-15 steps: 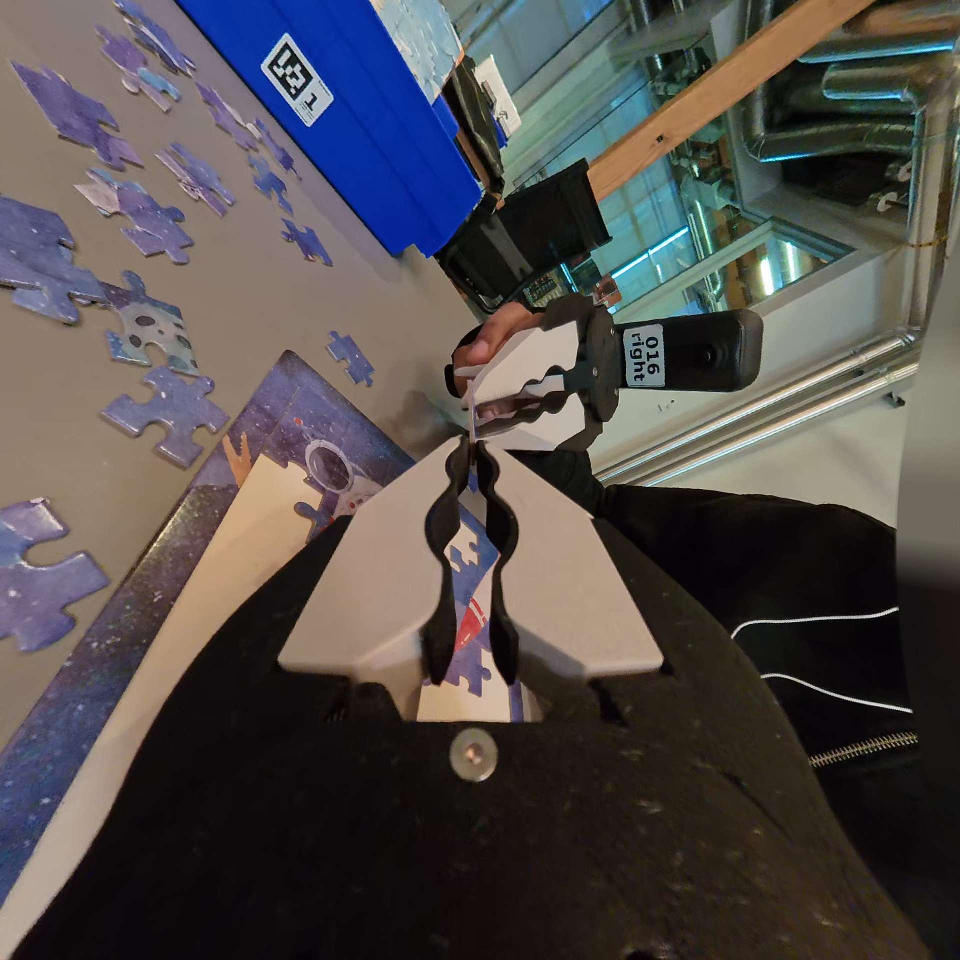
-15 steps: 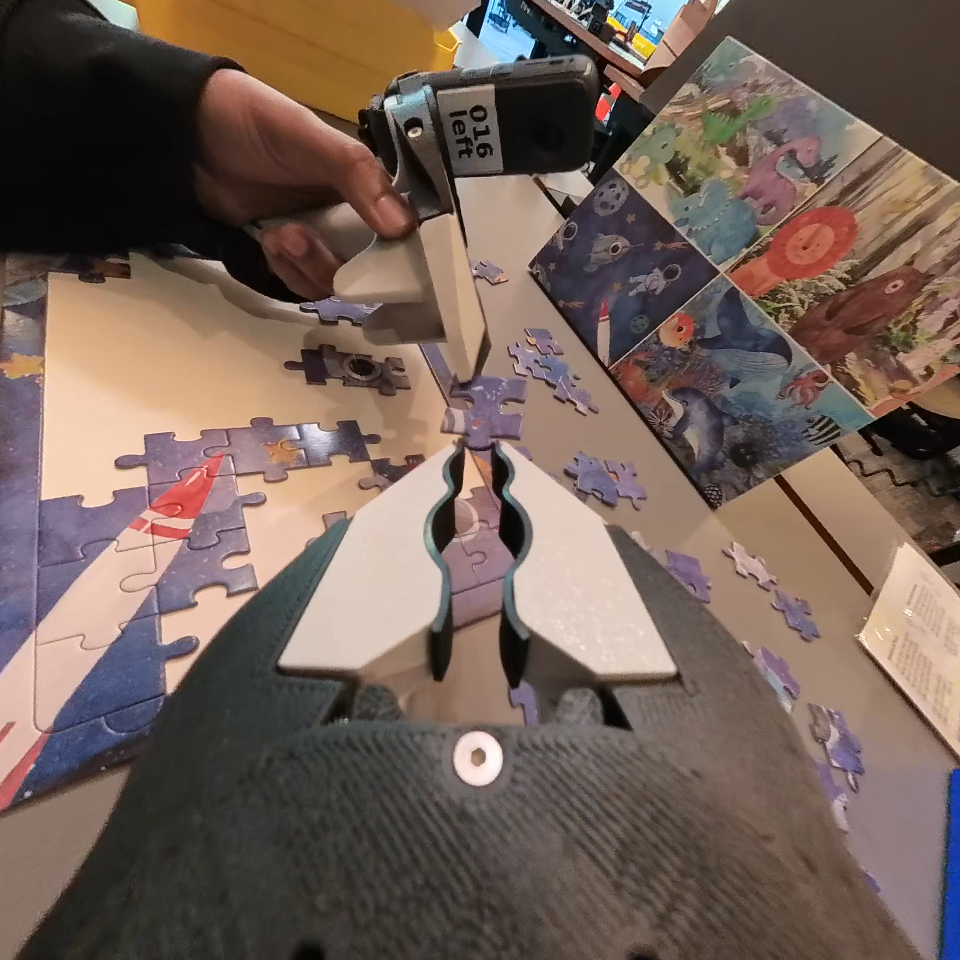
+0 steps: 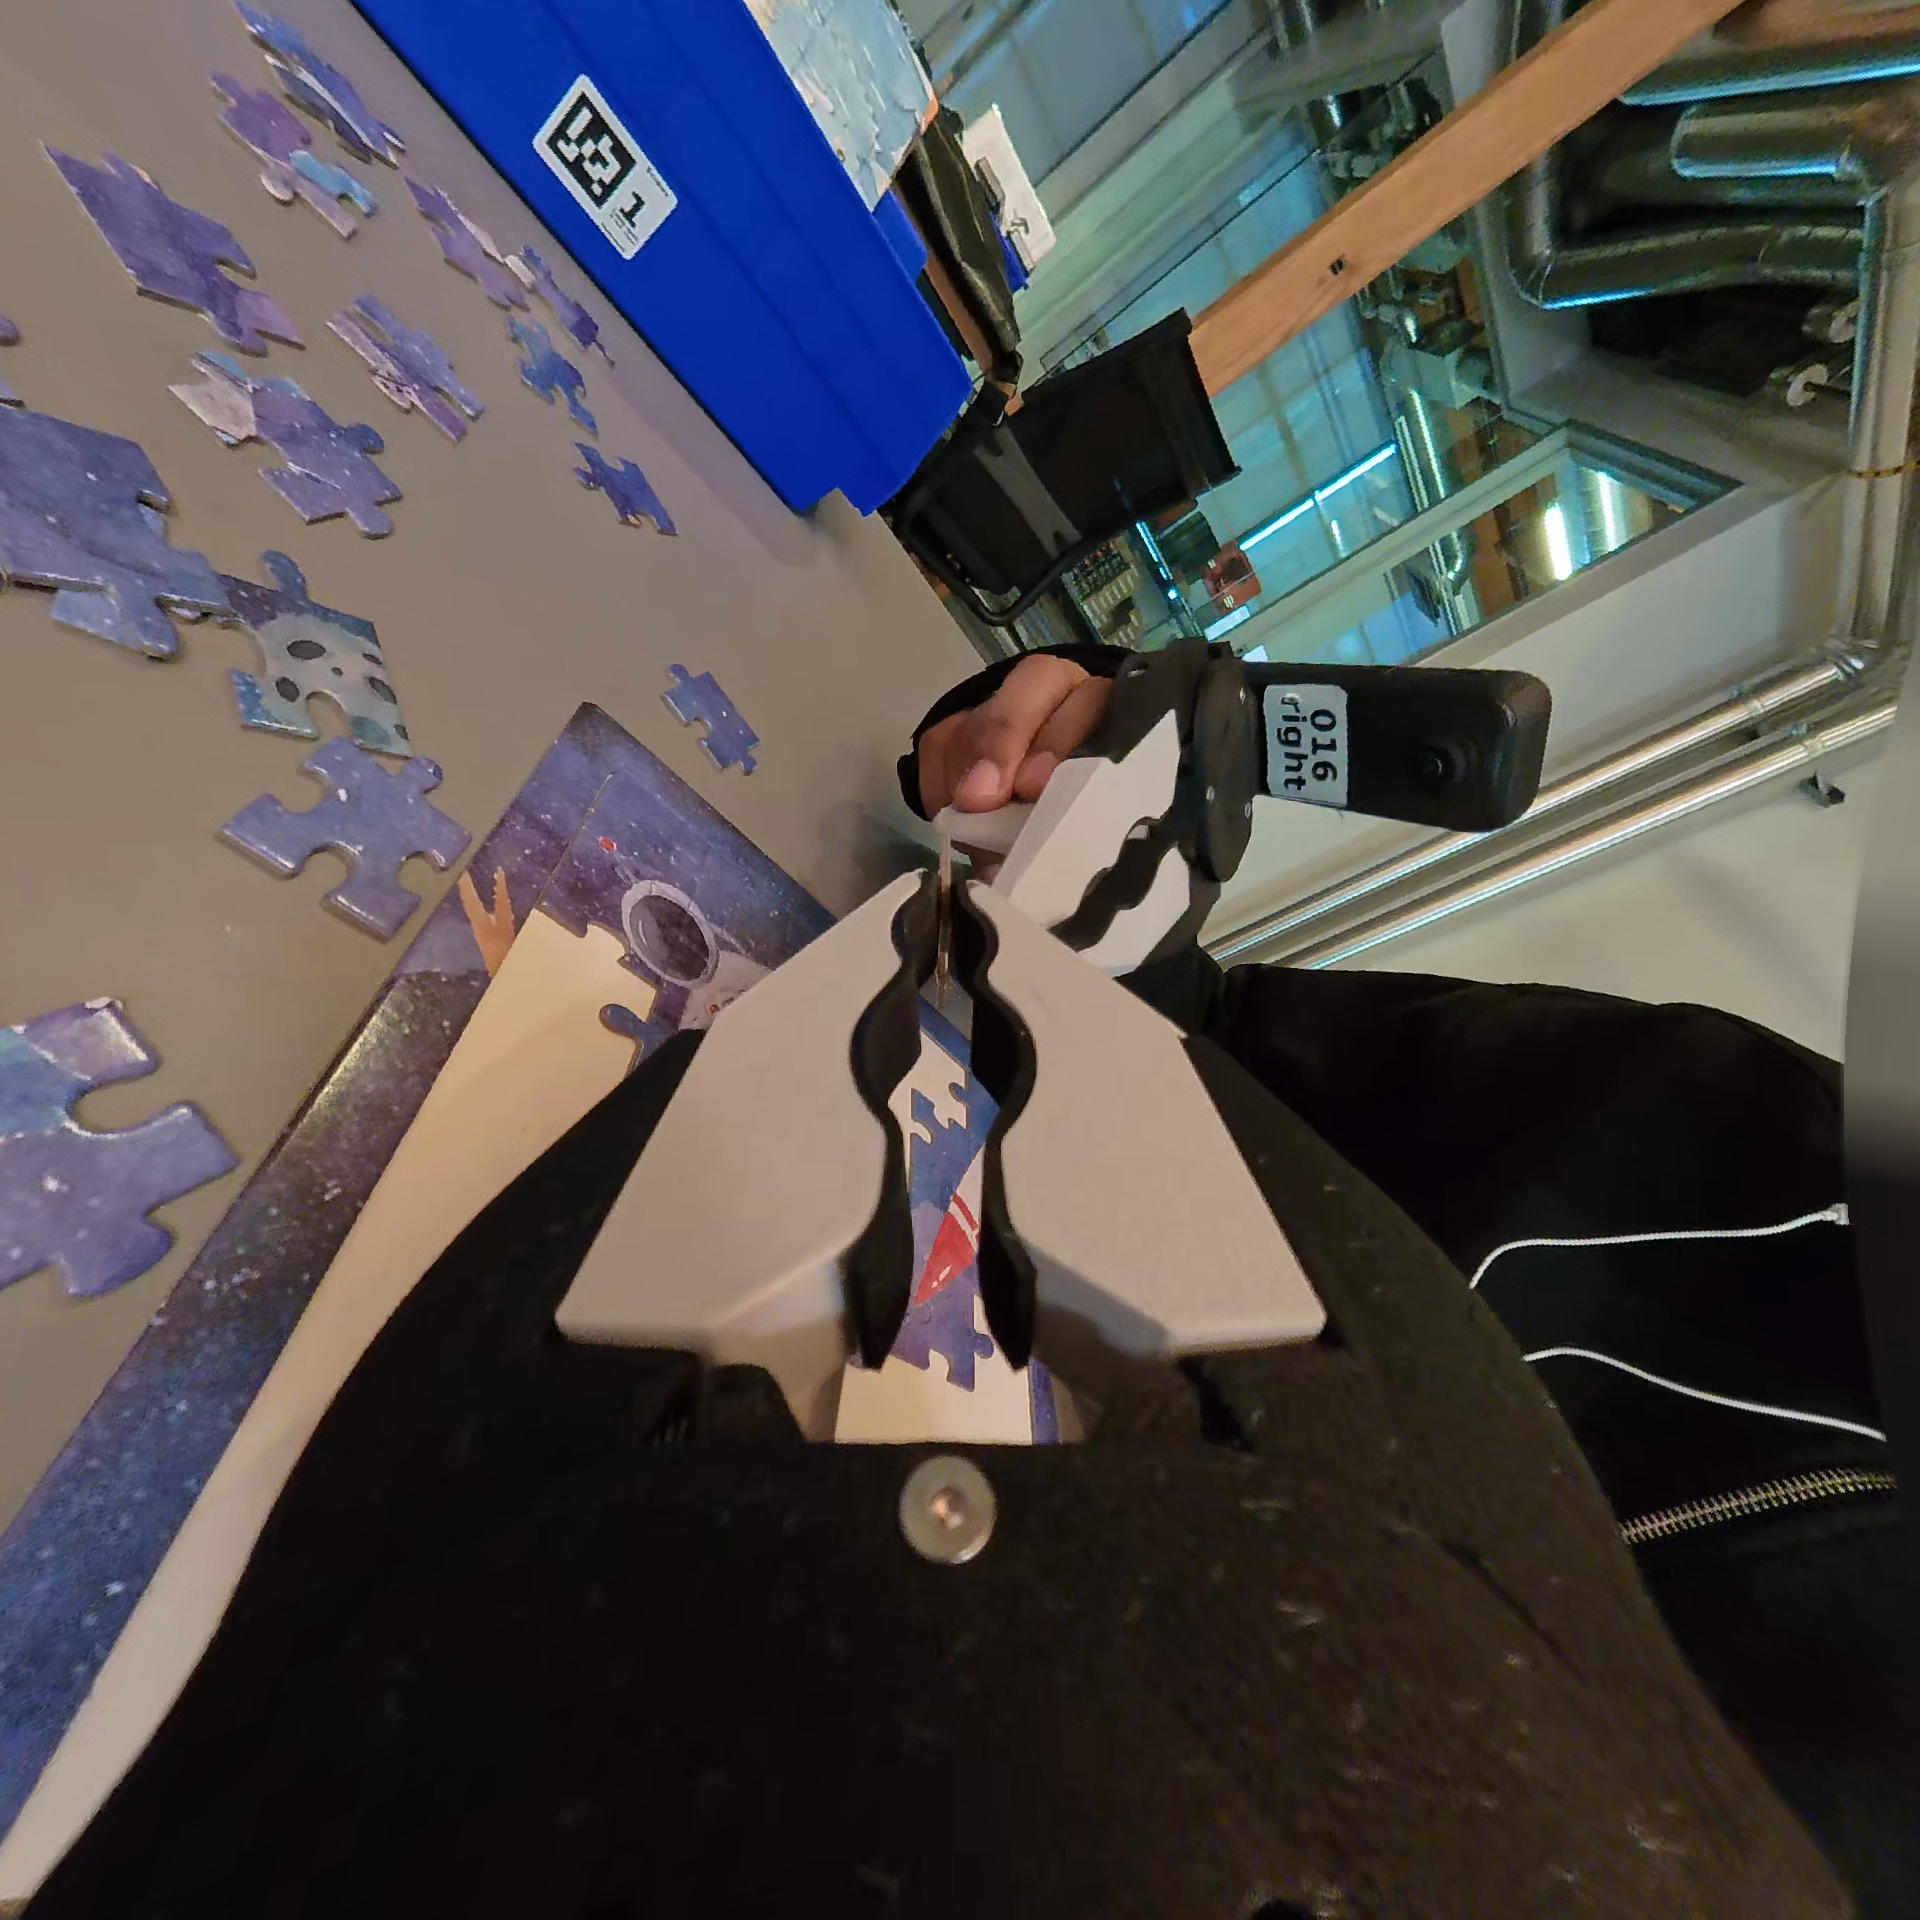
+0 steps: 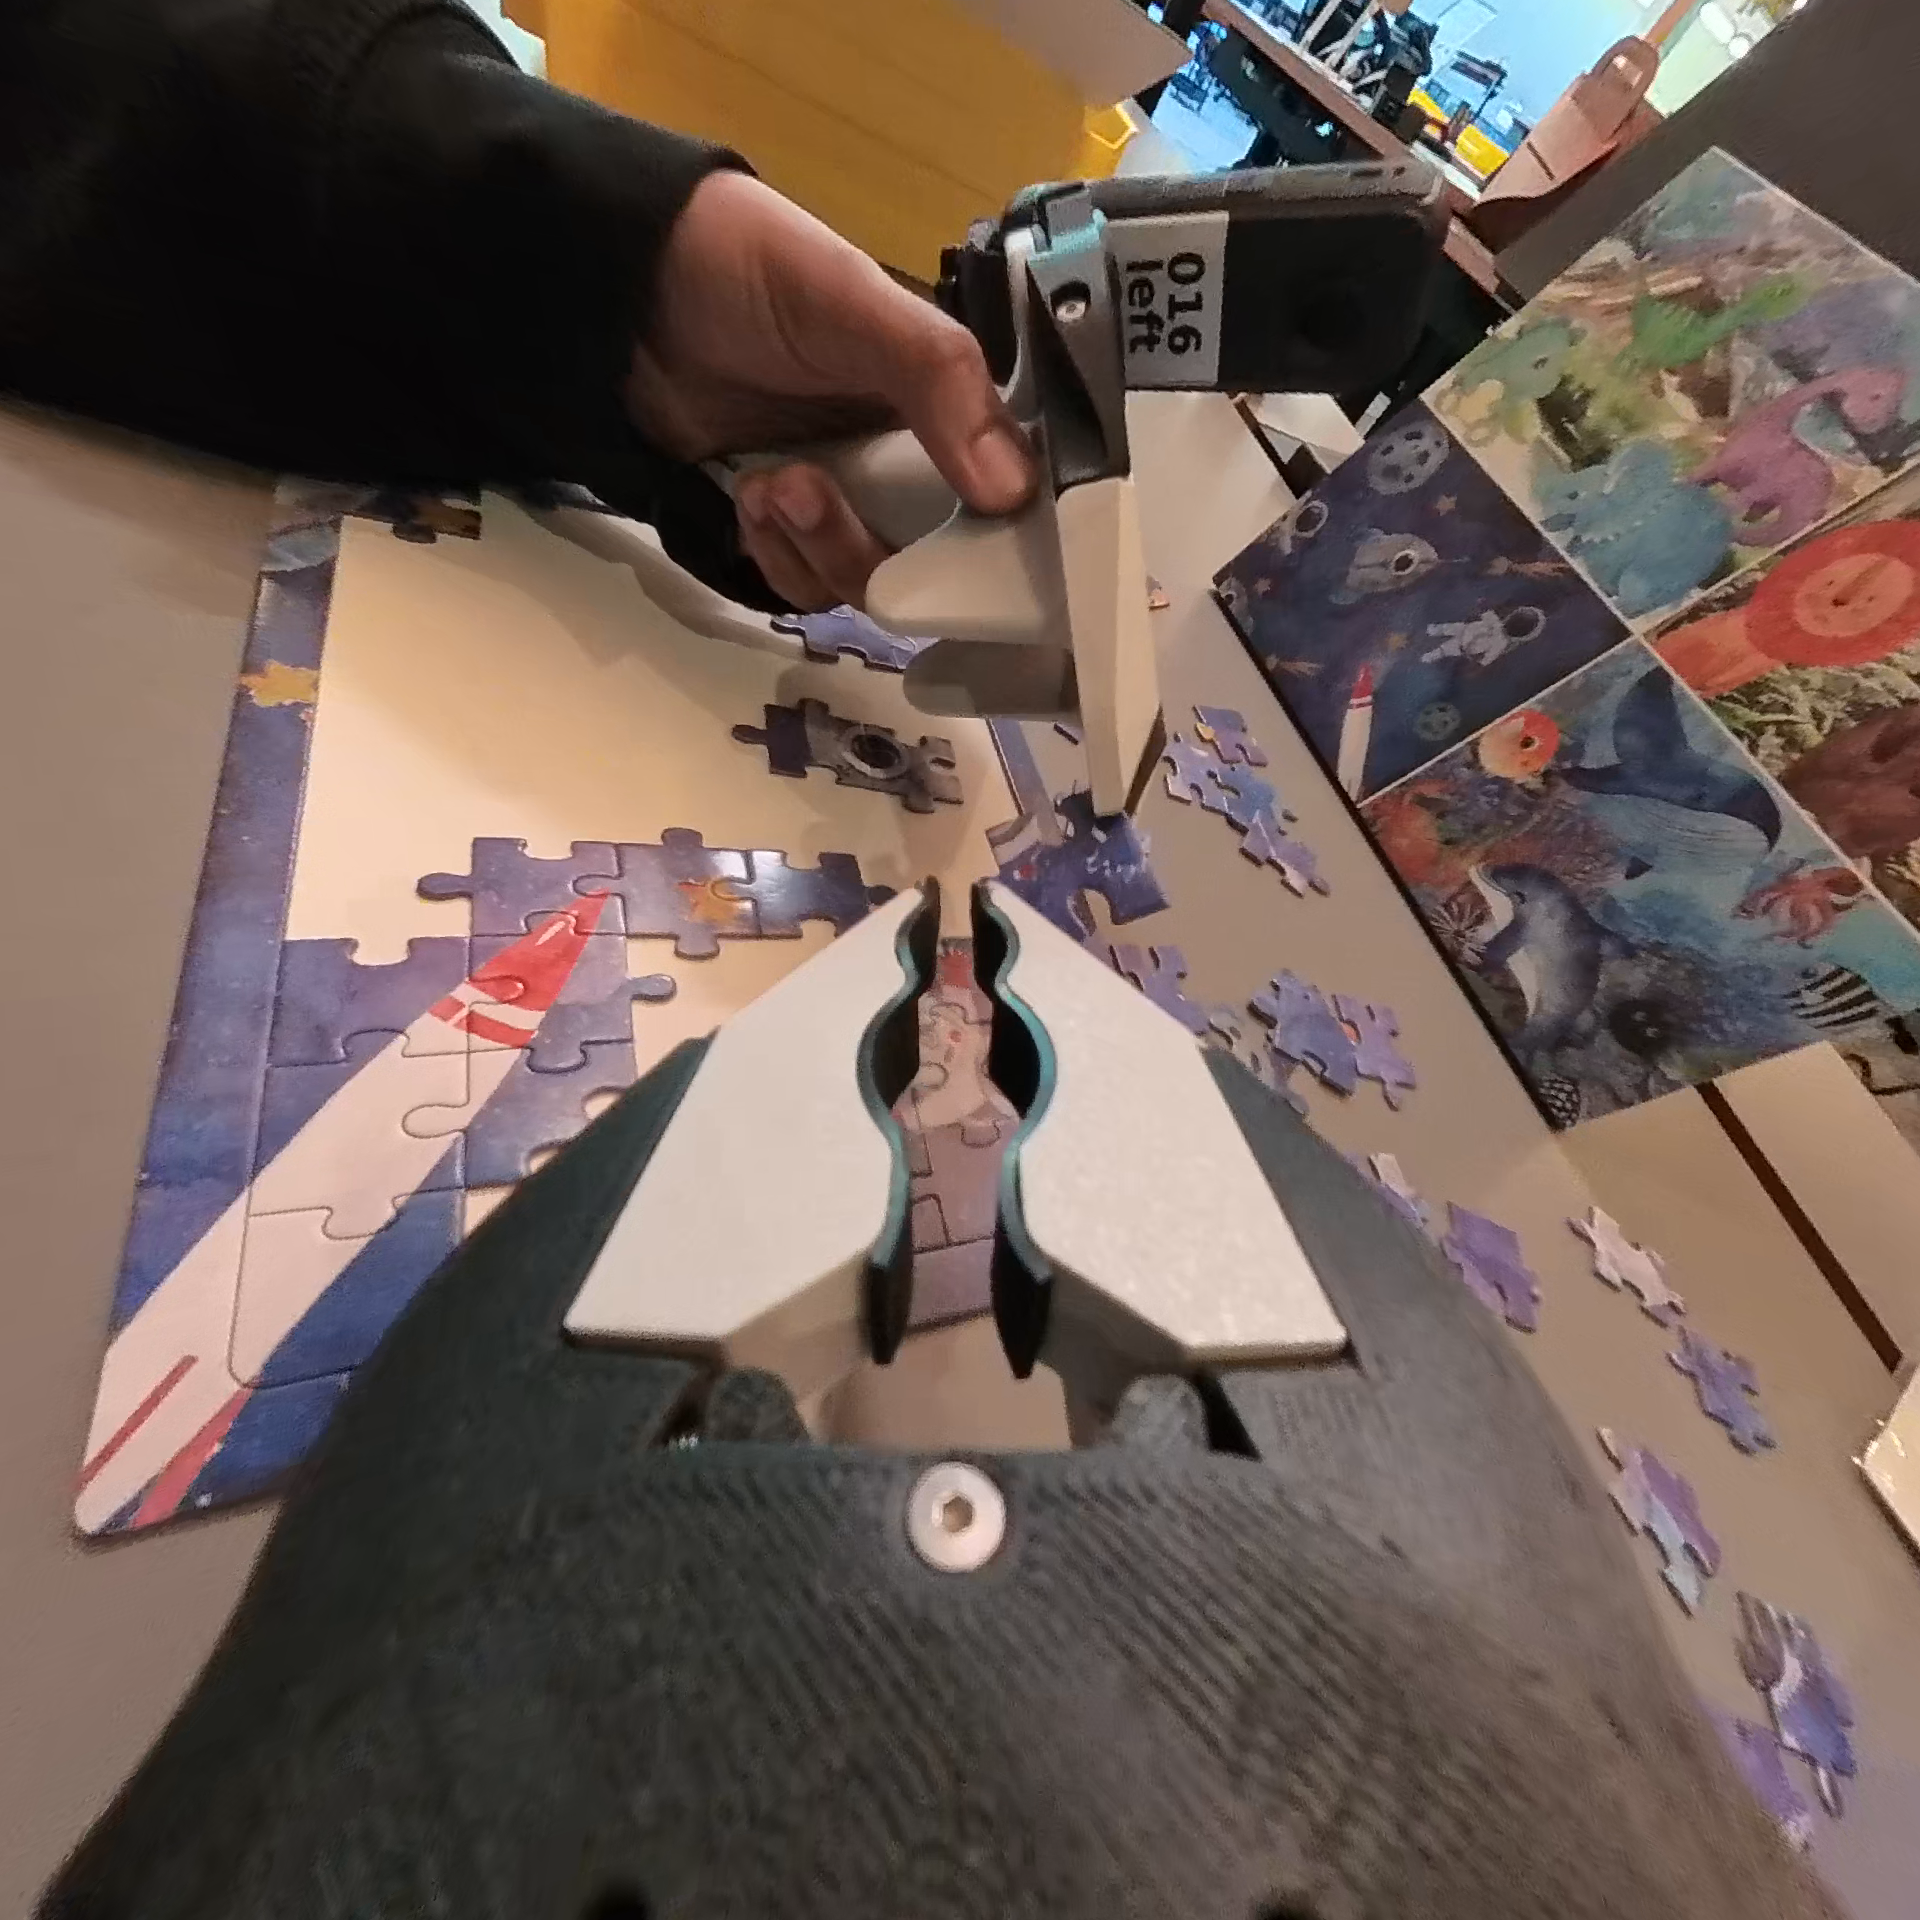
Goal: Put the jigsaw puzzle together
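One blue bin [image 3: 727, 260] beside loose puzzle pieces [image 3: 343, 821].

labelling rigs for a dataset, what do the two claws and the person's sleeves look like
Both claws, left and right, have pale grey wedge-shaped fingers with wavy black pads, on textured black bodies with a silver screw. Each carries a black camera bearing a white label. The person's long black sleeves reach the wrists.

The dark blue puzzle piece [image 4: 1101, 868] pinched in the left tool [image 4: 1110, 805] has been carried rightward, and the right tool [image 4: 956, 899] has been drawn back from it, its fingertips now bare
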{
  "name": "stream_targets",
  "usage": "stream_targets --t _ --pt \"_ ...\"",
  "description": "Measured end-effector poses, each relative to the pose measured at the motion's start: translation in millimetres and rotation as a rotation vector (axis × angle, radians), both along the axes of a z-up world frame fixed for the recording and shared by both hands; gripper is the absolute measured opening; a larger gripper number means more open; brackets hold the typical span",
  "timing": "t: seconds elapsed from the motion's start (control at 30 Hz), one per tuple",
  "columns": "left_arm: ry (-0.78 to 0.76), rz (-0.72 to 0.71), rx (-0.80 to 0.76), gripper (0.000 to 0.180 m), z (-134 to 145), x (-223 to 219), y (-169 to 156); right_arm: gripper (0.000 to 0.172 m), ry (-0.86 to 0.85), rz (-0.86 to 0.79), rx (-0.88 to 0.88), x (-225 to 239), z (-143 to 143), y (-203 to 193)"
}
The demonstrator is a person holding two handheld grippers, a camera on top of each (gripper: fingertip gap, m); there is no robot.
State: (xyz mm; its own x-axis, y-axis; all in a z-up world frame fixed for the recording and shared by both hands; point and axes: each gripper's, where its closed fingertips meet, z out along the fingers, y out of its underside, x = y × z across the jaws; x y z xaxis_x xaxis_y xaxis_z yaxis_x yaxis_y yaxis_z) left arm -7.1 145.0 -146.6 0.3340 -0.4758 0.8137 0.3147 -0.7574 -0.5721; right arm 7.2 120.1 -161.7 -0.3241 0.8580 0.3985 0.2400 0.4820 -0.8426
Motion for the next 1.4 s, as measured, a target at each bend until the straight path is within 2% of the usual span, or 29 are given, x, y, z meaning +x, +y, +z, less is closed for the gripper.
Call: stream_targets --t 0.23,0.53,1.4 --pt "-0.001 0.005 0.000 0.000 0 -2 0 0.004 0.083 -0.070 -0.051 4 18 18" --pt "0.009 -0.005 -0.001 0.000 -1 0 -1 0.016 0.045 -0.113 -0.030 1 9 25" --pt "0.023 -0.043 -0.021 0.000 -5 6 -4 0.019 0.039 -0.123 -0.052 1 8 28"
